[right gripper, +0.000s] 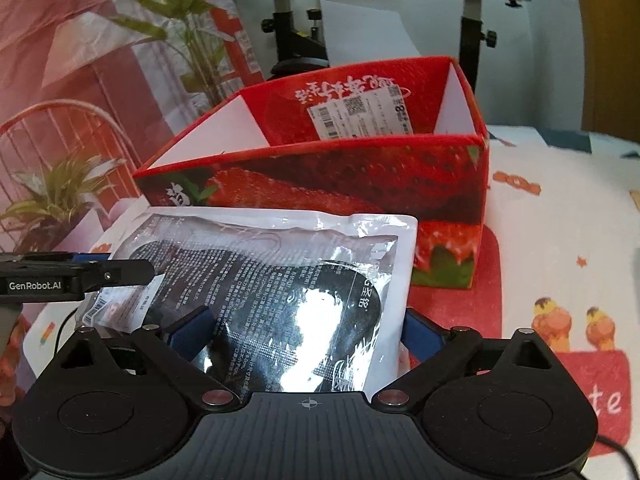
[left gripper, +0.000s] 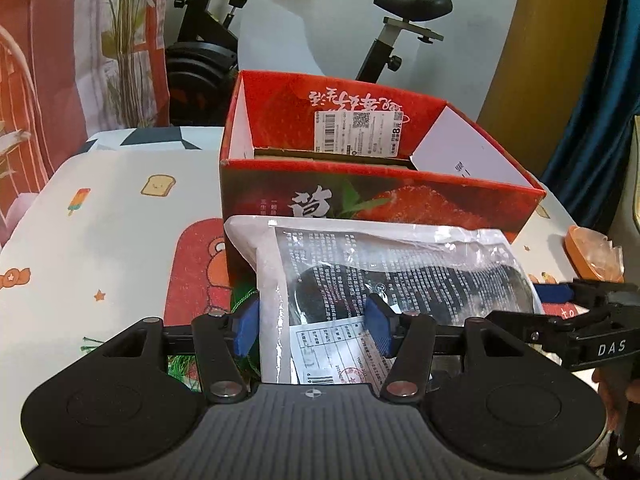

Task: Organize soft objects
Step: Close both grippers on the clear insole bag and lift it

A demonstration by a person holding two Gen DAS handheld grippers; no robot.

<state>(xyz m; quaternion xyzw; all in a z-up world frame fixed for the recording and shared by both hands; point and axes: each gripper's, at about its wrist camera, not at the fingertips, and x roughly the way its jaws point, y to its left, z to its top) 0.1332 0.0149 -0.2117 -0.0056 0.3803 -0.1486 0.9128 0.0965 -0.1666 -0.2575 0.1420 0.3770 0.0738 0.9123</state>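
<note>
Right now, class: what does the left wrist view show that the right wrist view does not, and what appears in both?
Only the left wrist view shows an orange item in clear wrap at the table's right edge and a toast print on the tablecloth. Only the right wrist view shows two printed chicks on the cloth. Both show the red strawberry box, open-topped, with the plastic packet lying in front of it, between each tool's fingers, and an exercise bike behind.

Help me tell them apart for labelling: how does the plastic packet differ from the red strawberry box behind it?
The plastic packet is flat, glossy and see-through, showing something dark inside; the red strawberry box is opaque printed cardboard. The packet is sealed; the box stands open-topped. The packet sits between both grippers' blue pads; the box is untouched. Both carry printed text and a barcode label.
</note>
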